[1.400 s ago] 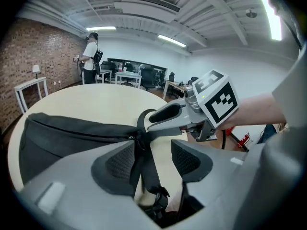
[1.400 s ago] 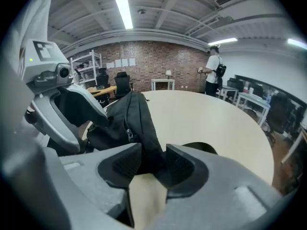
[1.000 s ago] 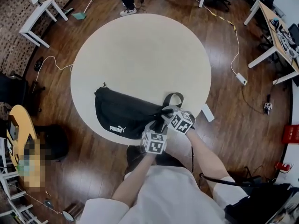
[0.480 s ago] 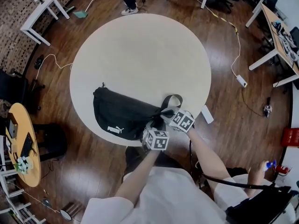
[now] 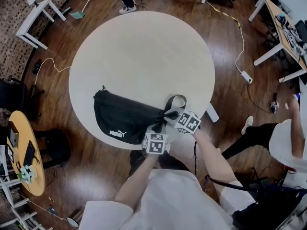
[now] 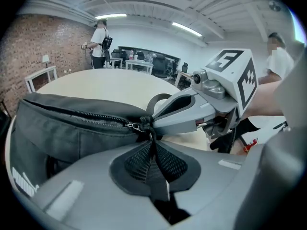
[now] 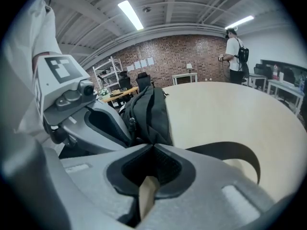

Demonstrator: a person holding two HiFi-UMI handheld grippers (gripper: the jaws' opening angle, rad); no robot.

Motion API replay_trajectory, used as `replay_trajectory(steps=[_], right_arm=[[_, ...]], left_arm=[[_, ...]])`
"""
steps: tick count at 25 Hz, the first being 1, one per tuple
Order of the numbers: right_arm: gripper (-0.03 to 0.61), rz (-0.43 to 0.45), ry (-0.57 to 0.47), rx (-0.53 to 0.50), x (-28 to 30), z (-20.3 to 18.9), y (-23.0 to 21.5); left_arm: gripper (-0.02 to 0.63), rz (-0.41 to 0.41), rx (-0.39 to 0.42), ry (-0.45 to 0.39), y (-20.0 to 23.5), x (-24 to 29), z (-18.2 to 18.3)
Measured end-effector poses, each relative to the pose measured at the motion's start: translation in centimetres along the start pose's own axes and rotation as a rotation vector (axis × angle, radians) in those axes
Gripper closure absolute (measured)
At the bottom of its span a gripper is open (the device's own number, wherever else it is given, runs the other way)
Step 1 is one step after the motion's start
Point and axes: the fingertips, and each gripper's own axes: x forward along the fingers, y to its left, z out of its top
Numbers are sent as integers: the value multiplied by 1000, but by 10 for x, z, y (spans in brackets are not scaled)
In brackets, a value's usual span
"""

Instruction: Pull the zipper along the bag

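One bag (image 7: 151, 114) end vanishes inside the tightly closed right gripper (image 7: 152, 147).

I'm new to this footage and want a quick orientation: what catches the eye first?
A black bag lies at the near edge of the round table. Both grippers meet at its right end: the left gripper, jaws just closed, pinches the zipper pull; the right gripper clamps the bag.

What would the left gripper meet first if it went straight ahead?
The bag, probably: the left gripper, whose jaws have just been closing on its end, is touching it now.
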Motion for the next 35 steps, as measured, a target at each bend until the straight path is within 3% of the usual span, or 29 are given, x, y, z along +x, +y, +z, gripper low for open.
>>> replay_trajectory(steps=[7,12,16,17,24,29,35], right_arm=[[581,52,-46,51,-3,0,11],[540,68,-86,125,-7,5,14],[540,82,-100,132,-8,8,19],[566,83,-94,130,-7,7,22],[581,-9,-15,110,5,-3,27],[581,-31,1,128,7,-3,27],[581,-118,35,144,8,-6,24]], left_arm=[[574,-159,-35,26,-6,-16,-1],[574,-221,-38,45,-7,-23,-3],[573,-275,-26,63,-9,-28,-6],[573,-285,-19,70,-9,-30,-9],[589,-318,21,117,-8,-52,-33],[591,-334,4,111,4,-65,-34],[591,-324,-42,69,36,-95,-23]])
